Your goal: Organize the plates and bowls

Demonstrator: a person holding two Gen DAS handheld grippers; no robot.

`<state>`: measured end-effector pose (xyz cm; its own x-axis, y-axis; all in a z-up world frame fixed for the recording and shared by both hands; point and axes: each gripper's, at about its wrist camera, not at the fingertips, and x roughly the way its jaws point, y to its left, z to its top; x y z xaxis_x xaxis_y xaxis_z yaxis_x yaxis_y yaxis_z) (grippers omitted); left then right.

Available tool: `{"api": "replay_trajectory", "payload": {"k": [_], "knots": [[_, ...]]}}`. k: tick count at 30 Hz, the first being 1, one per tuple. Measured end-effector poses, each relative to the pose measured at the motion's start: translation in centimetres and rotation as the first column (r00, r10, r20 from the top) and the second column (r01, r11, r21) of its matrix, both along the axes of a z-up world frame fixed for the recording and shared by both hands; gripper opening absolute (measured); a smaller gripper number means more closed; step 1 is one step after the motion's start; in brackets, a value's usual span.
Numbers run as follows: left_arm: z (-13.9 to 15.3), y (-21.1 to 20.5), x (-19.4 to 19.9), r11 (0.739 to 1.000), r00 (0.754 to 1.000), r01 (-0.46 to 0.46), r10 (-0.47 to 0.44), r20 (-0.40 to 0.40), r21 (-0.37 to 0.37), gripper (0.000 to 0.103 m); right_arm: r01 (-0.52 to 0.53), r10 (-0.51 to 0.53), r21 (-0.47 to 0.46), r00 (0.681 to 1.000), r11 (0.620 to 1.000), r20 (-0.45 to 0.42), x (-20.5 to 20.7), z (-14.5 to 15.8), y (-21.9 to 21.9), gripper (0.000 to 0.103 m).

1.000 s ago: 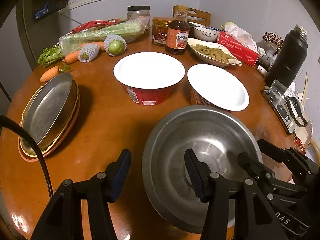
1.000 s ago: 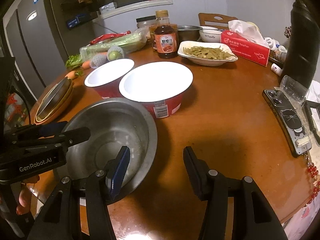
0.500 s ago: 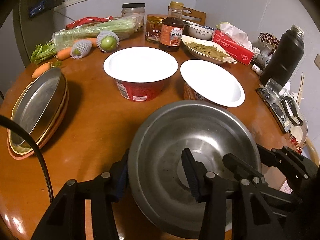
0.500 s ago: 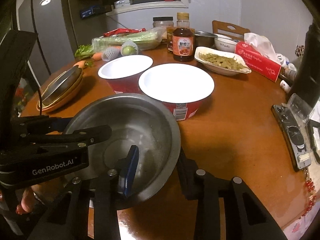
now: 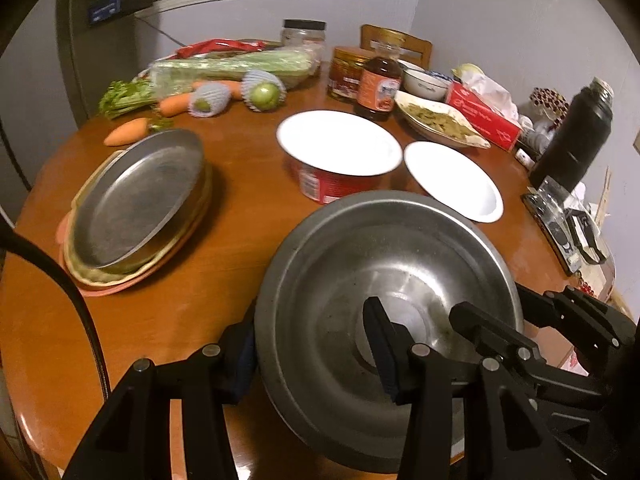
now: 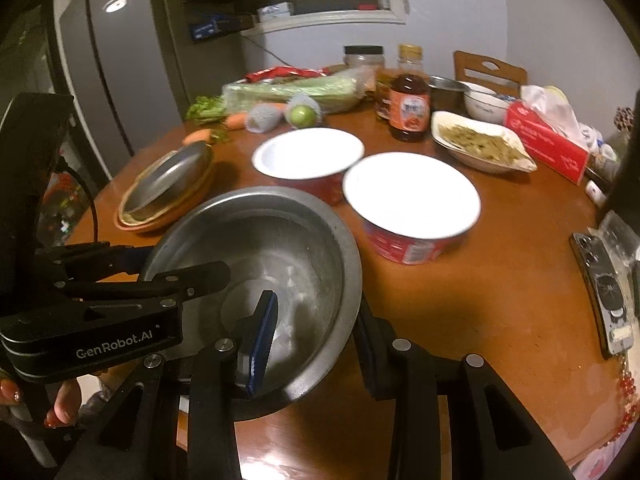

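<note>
Your left wrist camera is looking down along its claw (image 5: 312,352) from close over the worktop (image 5: 240,216), facing the far wall. Your right wrist camera is looking likewise from the other side. Both are sharing the steel bowl (image 5: 384,280) (image 6: 280,248) and the white-lidded tubs (image 5: 340,144) (image 6: 412,196).

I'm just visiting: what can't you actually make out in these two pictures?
- Big steel bowl: its near rim is hidden behind the gripper arms in both wrist views.
- Dark sauce bottle: label blurred, unreadable.
- Stack of plates: the metal pan on top hides how many.
- Black flask: cut by the right wrist view's edge.
</note>
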<state>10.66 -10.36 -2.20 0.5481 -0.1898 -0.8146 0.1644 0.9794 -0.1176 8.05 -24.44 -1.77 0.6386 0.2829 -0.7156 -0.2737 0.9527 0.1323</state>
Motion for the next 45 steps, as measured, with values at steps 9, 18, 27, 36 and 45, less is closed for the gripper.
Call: {"api": "replay_trajectory", "payload": {"k": [9, 18, 27, 36, 45], "knots": [[-1.2, 1.6, -0.2, 1.000, 1.000, -0.003, 0.003, -0.028, -0.007, 0.049, -0.028, 0.028, -0.011, 0.999, 1.000, -0.022, 0.1, -0.3, 2.2, 0.039], [-1.9, 1.3, -0.3, 1.000, 0.999, 0.022, -0.023, -0.037, -0.021, 0.049, -0.008, 0.007, -0.030, 0.999, 1.000, -0.044, 0.0, -1.1, 2.1, 0.039], [-2.1, 0.8, 0.2, 1.000, 1.000, 0.022, -0.022, -0.012, 0.013, 0.049, 0.010, -0.012, -0.037, 0.999, 0.999, -0.051, 0.5, -1.5, 1.9, 0.039], [-2.2, 0.4, 0.8, 1.000, 1.000, 0.027, -0.027, -0.010, 0.013, 0.049, 0.017, -0.018, -0.017, 0.997, 1.000, -0.070, 1.0, -1.8, 1.6, 0.040], [-2.3, -0.3, 1.5, 0.999, 0.999, 0.047, -0.047, -0.008, 0.014, 0.049, 0.042, -0.041, 0.007, 0.995, 0.999, -0.092, 1.7, -2.1, 0.9, 0.043]]}}
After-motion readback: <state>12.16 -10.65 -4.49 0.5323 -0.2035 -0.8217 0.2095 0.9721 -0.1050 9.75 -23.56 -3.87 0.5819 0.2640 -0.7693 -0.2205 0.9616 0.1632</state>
